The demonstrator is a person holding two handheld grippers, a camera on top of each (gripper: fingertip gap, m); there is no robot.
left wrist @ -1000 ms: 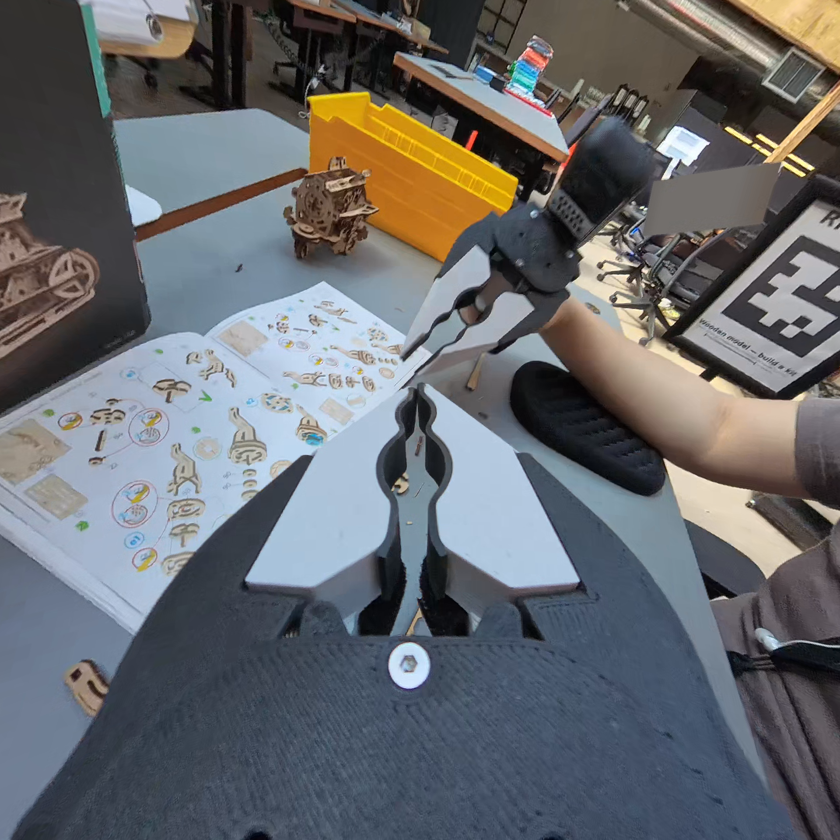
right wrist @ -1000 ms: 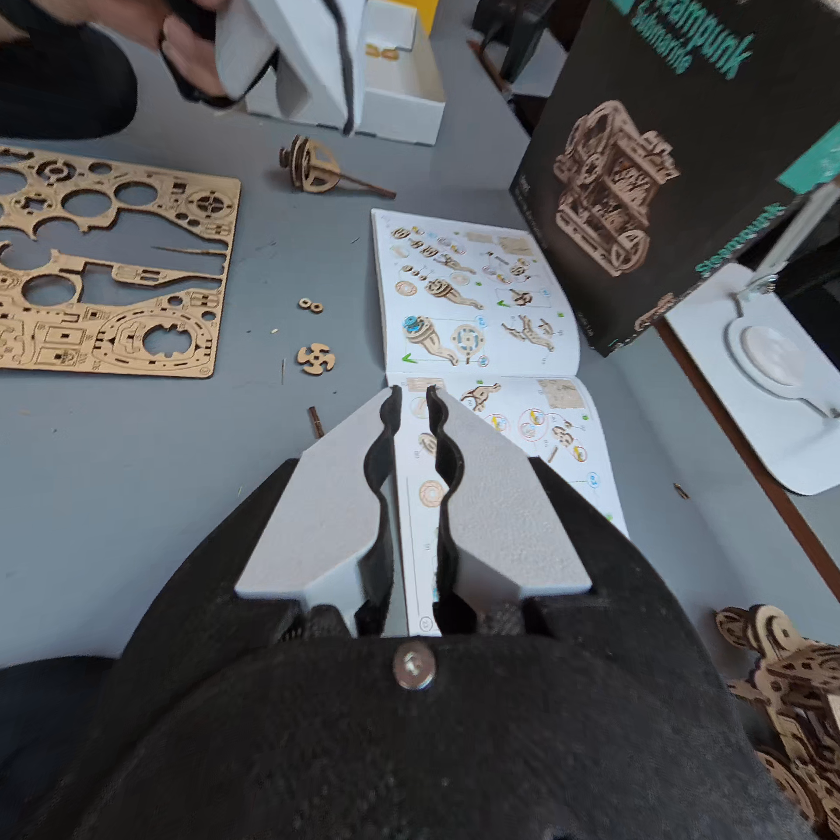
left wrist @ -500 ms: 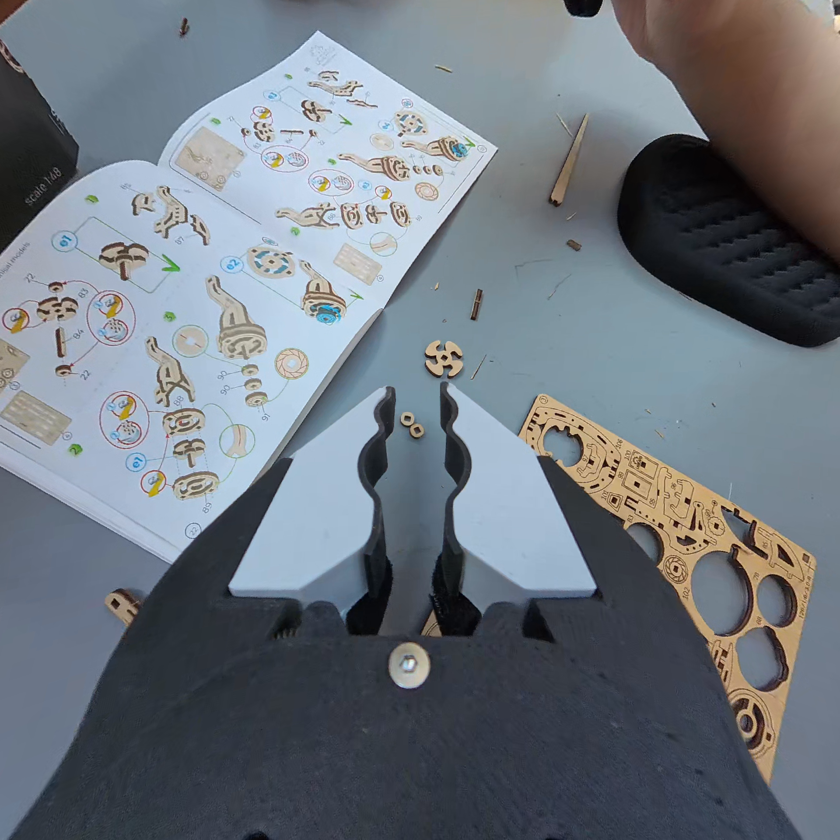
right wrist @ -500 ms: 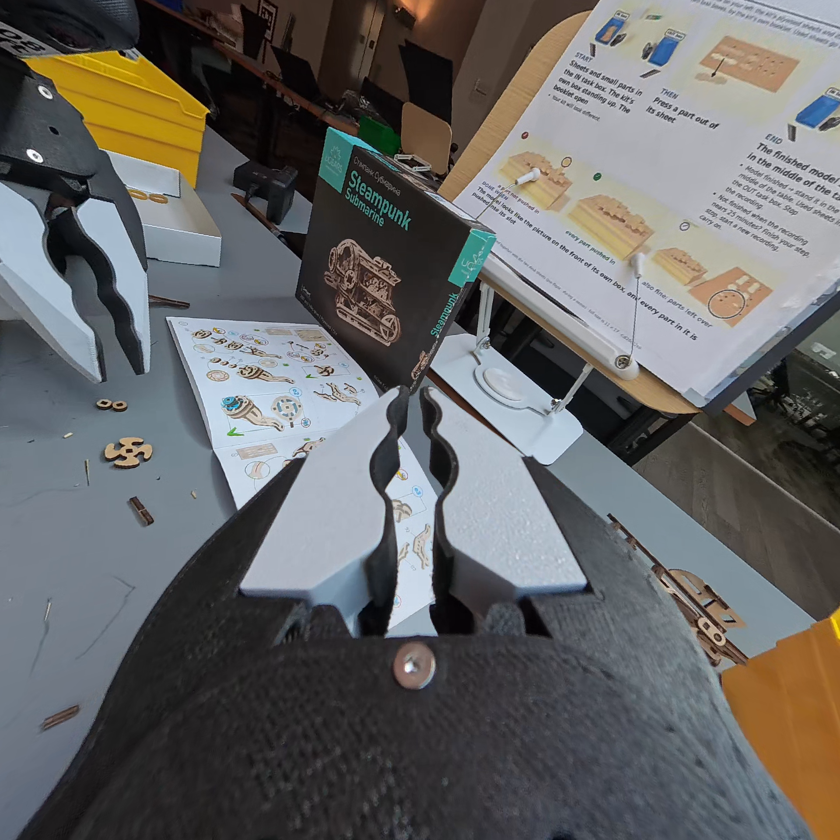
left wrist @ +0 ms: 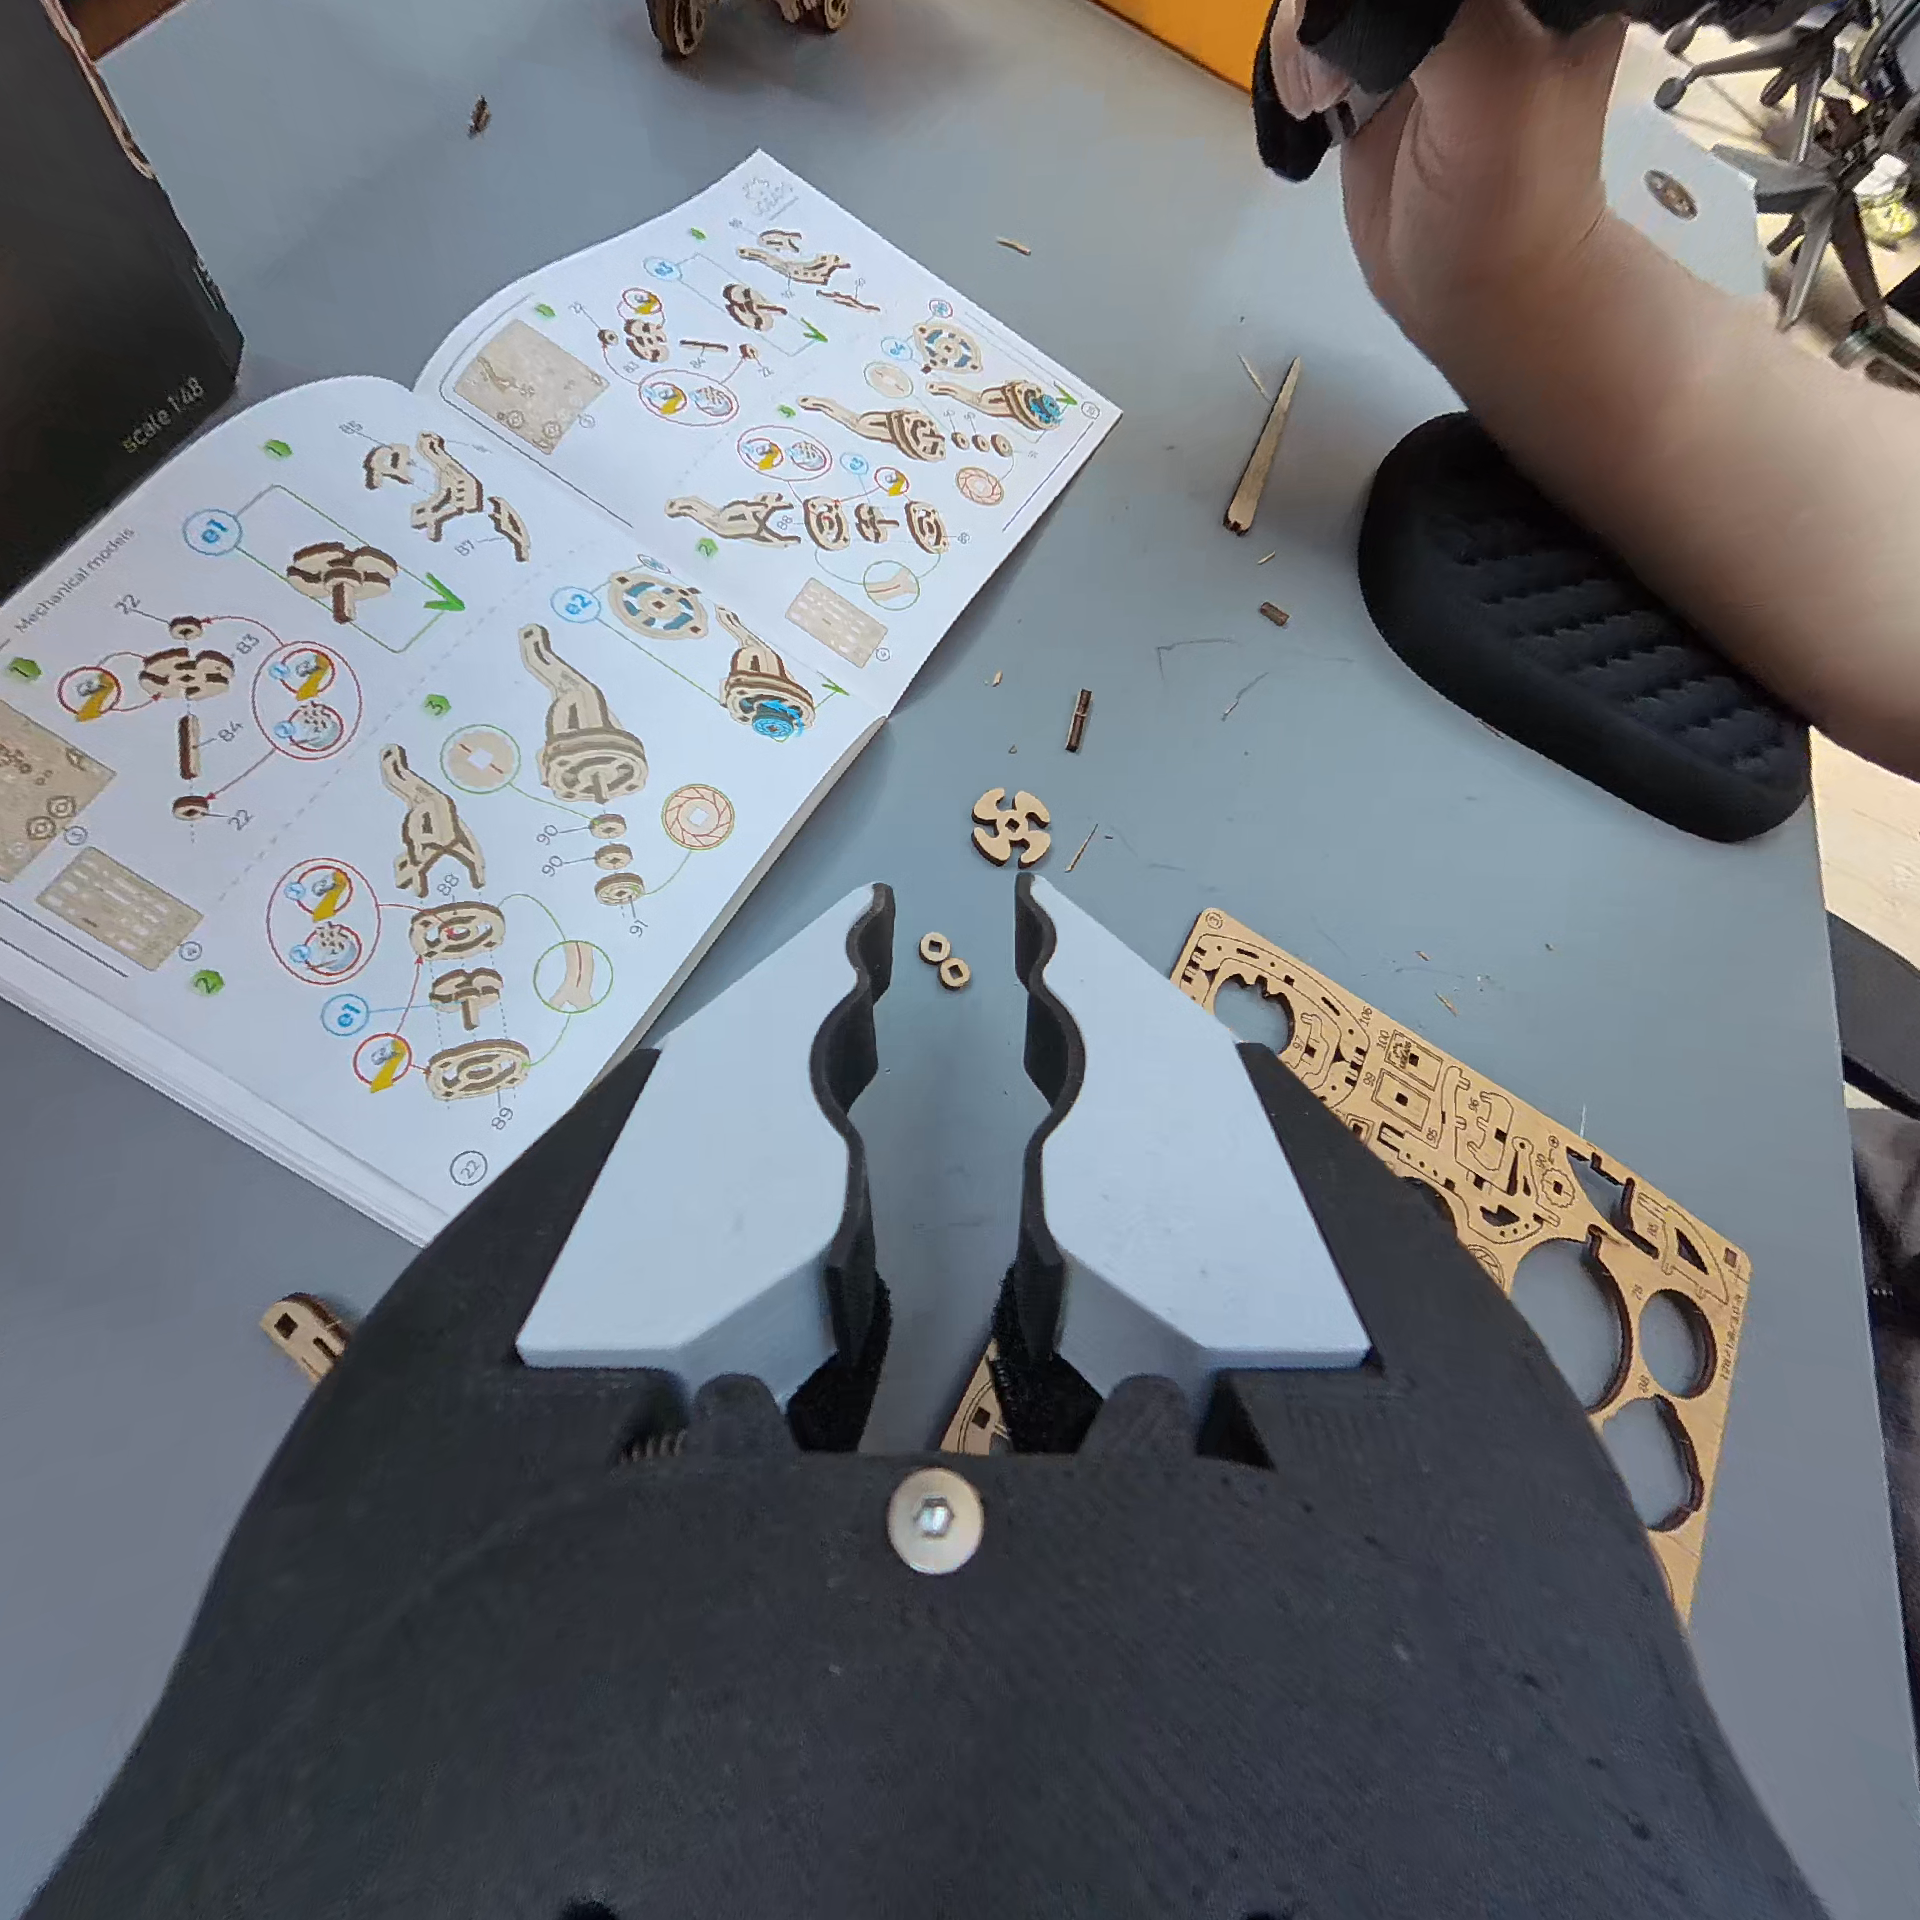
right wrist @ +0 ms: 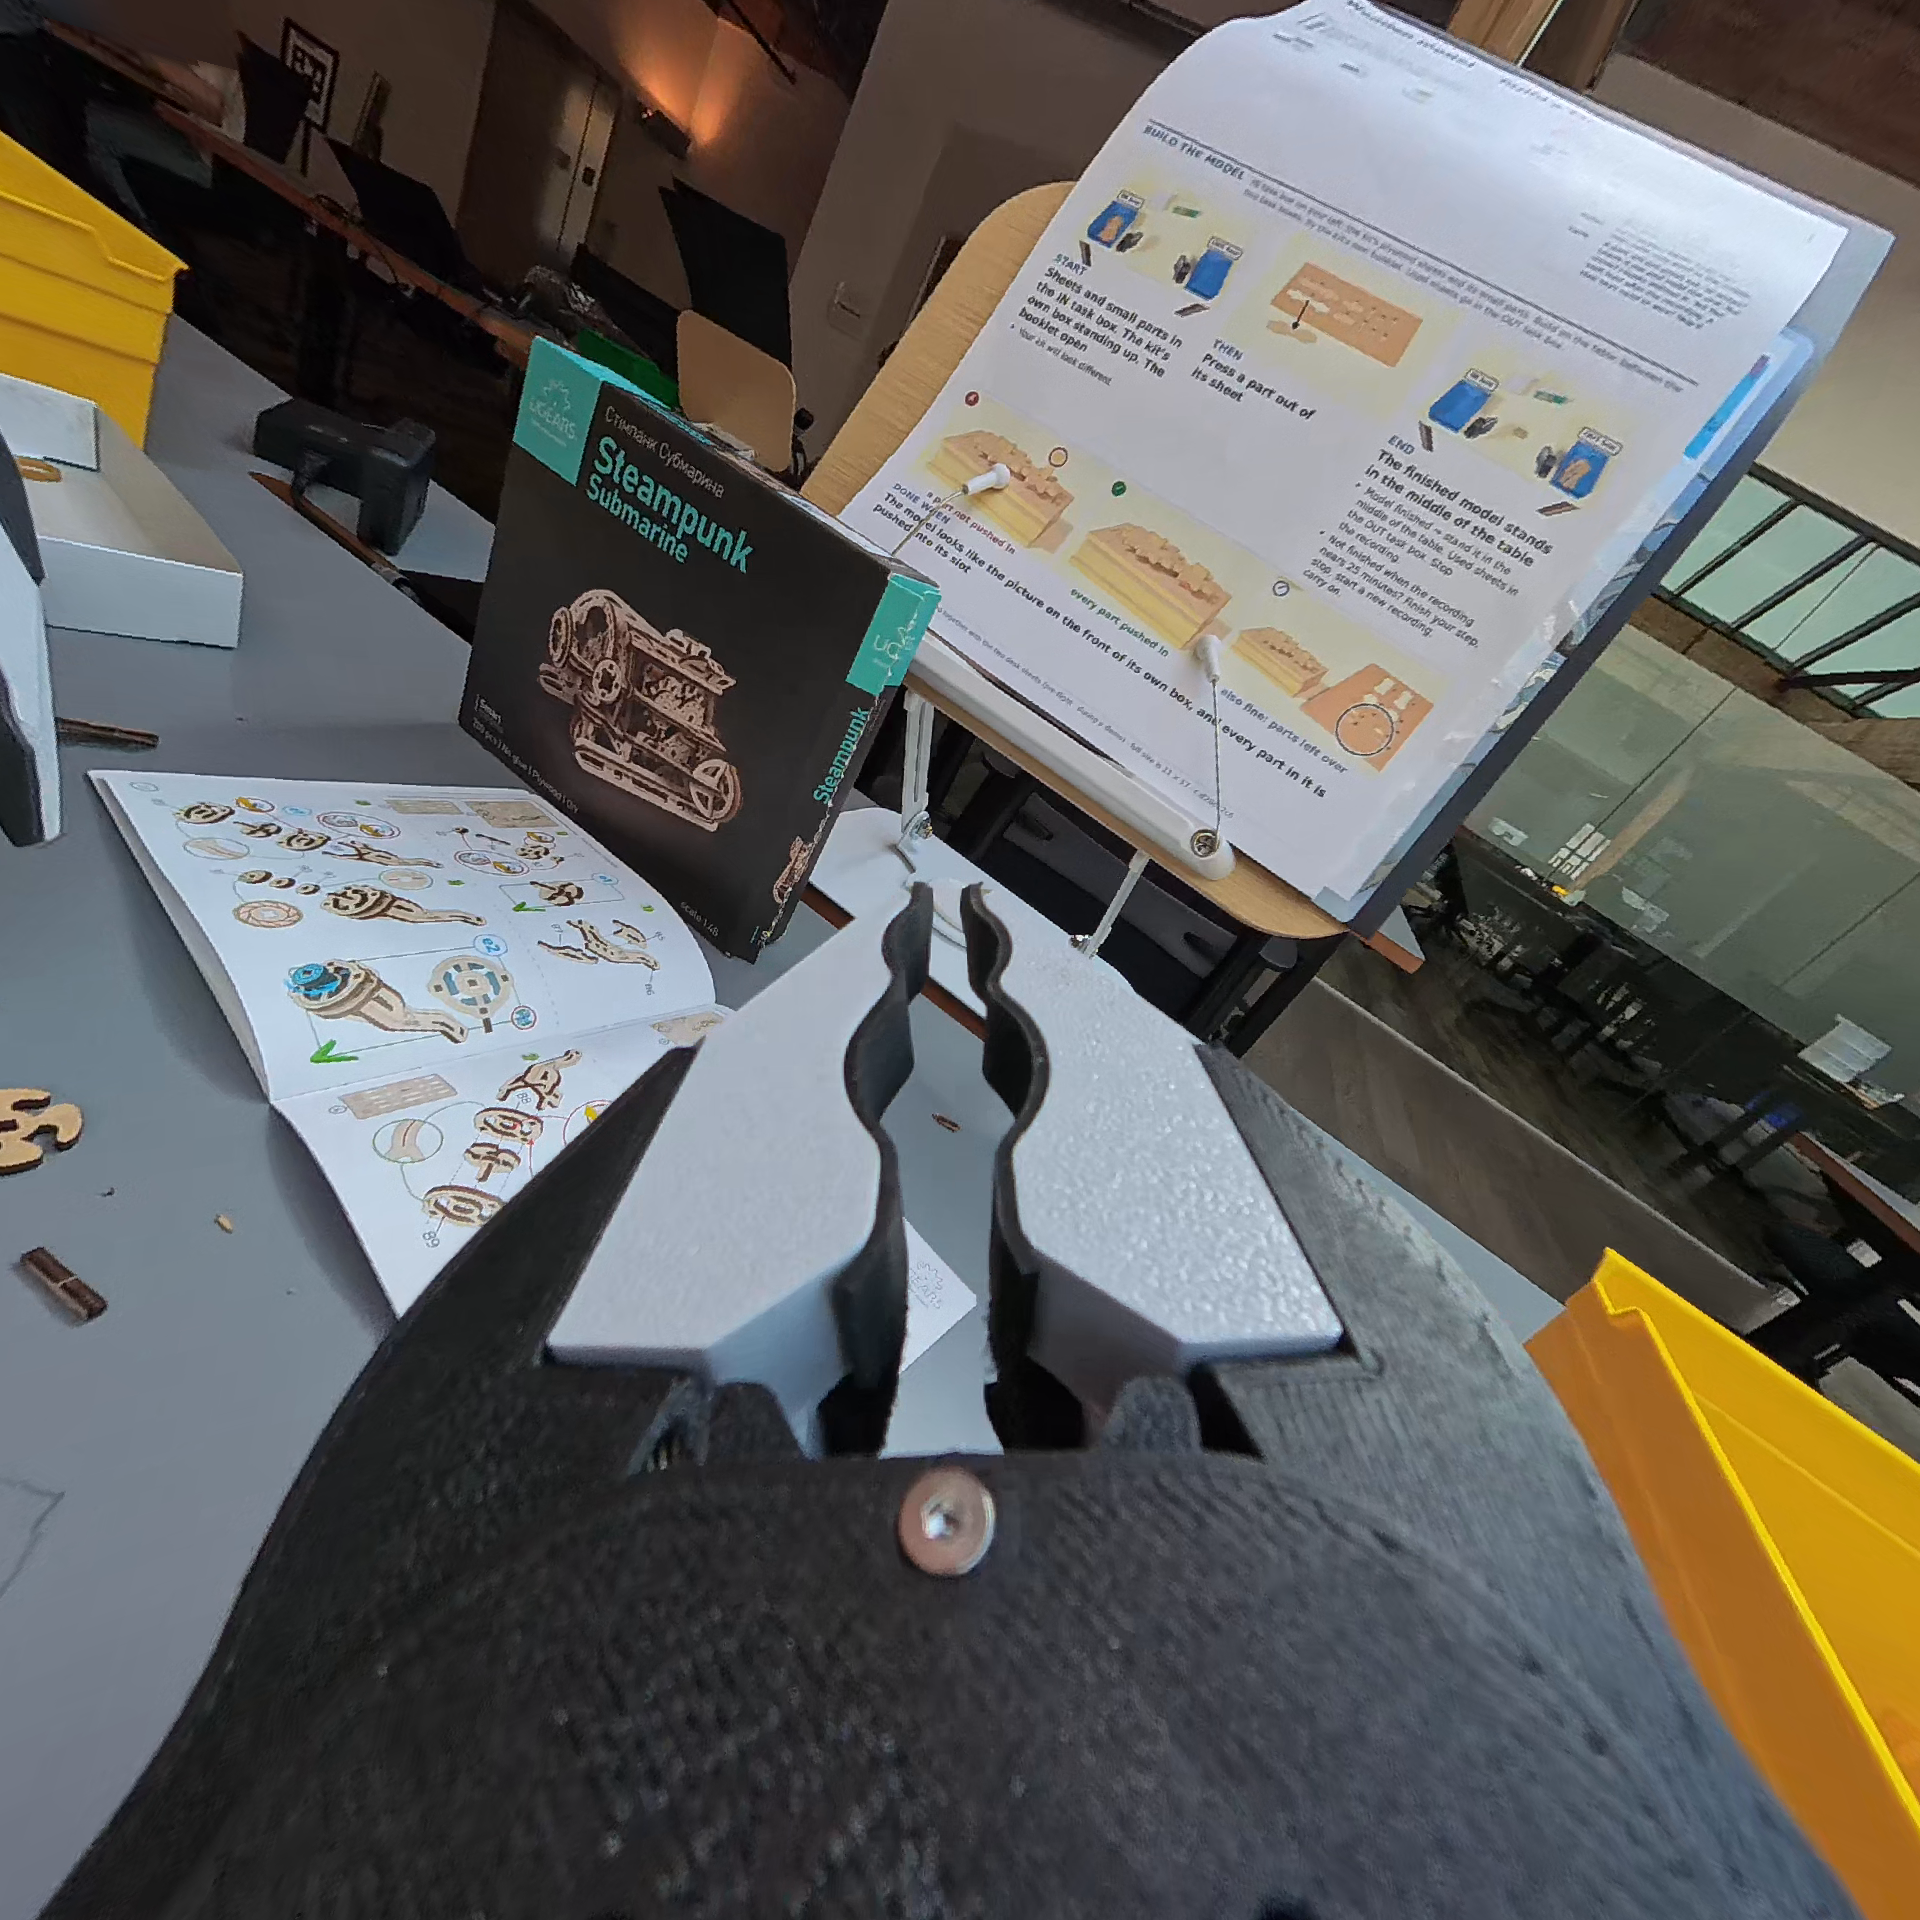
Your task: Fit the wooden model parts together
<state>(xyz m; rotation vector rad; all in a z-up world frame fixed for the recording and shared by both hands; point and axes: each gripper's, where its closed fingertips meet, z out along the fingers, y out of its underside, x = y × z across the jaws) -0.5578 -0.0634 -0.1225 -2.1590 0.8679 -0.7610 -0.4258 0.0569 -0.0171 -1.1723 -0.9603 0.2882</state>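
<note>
My left gripper [left wrist: 953, 902] is open and empty, pointing down at the grey table [left wrist: 1299, 935]. Two tiny wooden rings [left wrist: 943, 958] lie on the table between its fingertips, apart from both. A pinwheel-shaped wooden part [left wrist: 1010, 826] lies just beyond the tips and shows in the right wrist view [right wrist: 31, 1127]. A punched wooden sheet [left wrist: 1455, 1195] lies to the right. My right gripper [right wrist: 945, 899] is held above the table with a narrow gap between its jaws and nothing in it, pointing at the black kit box [right wrist: 665, 644].
An open booklet [left wrist: 468, 675] lies left of the parts. A black wrist pad [left wrist: 1558, 644] with a person's arm [left wrist: 1662, 436] over it is at the right. A sheet stand [right wrist: 1299, 468], yellow bins [right wrist: 1766, 1507] and a white box [right wrist: 125, 540] ring the table. Small sticks [left wrist: 1078, 719] lie loose. One gripper's finger ends stand about 20 centimetres off the other's.
My left gripper has tipped down from facing the other gripper to the table and opened wider over the two rings. My right gripper has swung up from the table toward the box and stand.
</note>
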